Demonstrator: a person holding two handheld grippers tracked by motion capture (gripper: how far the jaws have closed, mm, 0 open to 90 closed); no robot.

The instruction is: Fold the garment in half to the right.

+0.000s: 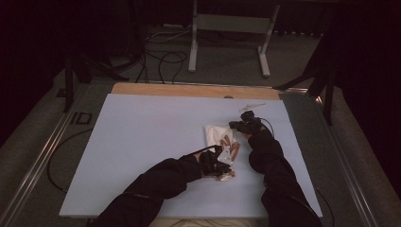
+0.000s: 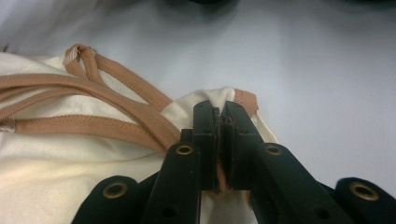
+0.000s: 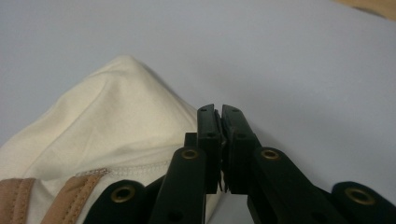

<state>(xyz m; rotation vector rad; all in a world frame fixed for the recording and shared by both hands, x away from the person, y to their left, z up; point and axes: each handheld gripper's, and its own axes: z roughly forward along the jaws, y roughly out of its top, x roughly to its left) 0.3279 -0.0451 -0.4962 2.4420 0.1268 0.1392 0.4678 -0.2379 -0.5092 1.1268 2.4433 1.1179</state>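
Observation:
A cream garment (image 1: 218,133) with tan straps (image 2: 116,100) lies crumpled on the white board (image 1: 142,142), right of its middle. My left gripper (image 1: 220,152) comes in from the near left. In the left gripper view it (image 2: 222,105) is shut on a tan-trimmed fold of the garment (image 2: 60,172), with cloth pinched between the pads. My right gripper (image 1: 238,125) is at the garment's far right corner. In the right gripper view its jaws (image 3: 219,108) are together, and the cream cloth (image 3: 116,107) runs in under them from the left. Dark sleeves cover both forearms.
A strip of bare wood (image 1: 194,90) edges the board at the back. A small clear scrap (image 1: 253,106) lies behind my right gripper. On the floor beyond stand a white frame's legs (image 1: 193,42) and loose cables (image 1: 161,61).

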